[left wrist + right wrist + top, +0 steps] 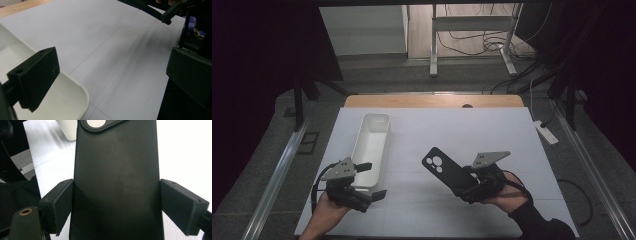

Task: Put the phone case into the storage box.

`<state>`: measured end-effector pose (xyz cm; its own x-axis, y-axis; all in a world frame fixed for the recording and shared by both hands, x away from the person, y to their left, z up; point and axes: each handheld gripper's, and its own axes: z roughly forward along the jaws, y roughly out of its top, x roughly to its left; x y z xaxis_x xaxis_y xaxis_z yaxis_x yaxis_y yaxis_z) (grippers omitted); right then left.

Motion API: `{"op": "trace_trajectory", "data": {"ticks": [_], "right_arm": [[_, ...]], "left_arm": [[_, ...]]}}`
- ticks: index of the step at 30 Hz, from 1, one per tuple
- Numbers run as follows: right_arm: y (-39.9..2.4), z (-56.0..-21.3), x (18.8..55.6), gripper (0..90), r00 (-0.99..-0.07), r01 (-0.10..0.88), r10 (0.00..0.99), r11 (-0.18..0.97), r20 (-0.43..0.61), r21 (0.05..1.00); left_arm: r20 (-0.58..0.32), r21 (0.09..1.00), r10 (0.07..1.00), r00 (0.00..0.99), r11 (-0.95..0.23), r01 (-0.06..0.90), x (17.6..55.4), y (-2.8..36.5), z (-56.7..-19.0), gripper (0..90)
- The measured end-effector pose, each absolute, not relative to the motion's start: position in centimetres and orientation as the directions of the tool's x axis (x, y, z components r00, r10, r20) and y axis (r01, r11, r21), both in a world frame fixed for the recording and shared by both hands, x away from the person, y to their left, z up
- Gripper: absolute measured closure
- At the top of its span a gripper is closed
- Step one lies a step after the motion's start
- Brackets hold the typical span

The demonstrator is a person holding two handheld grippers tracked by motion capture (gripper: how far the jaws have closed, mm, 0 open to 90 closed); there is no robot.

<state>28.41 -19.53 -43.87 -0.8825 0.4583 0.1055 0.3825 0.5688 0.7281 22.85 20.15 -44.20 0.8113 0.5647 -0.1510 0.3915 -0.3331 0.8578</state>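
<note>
A black phone case (443,169) with round camera cut-outs is held tilted above the white mat, its camera end pointing up and to the left. My right gripper (468,187) is shut on its lower part. In the right gripper view both pads press the case's (117,170) long edges, with the right gripper (116,205) around it. A long white tray (372,145) lies left of centre. My left gripper (372,181) stands open at the tray's near end. In the left gripper view one jaw of the left gripper (112,75) hangs over the tray's (77,87) corner without touching it.
The white mat (492,135) covers most of the table, and a wooden strip (432,101) shows at the far edge. A power strip (546,132) lies on the floor to the right. Desk legs and cables stand beyond the table.
</note>
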Motion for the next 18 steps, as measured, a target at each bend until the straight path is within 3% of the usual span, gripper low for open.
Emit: {"op": "trace_trajectory", "data": {"ticks": [18], "right_arm": [[-22.6, -43.9, 26.2, 15.3, -0.873, 0.393, 0.472, 0.523, 0.126, 0.756]], "left_arm": [[-0.152, 0.868, 0.482, 0.863, -0.353, 0.350, 24.9, 16.9, -43.8, 0.0]]}}
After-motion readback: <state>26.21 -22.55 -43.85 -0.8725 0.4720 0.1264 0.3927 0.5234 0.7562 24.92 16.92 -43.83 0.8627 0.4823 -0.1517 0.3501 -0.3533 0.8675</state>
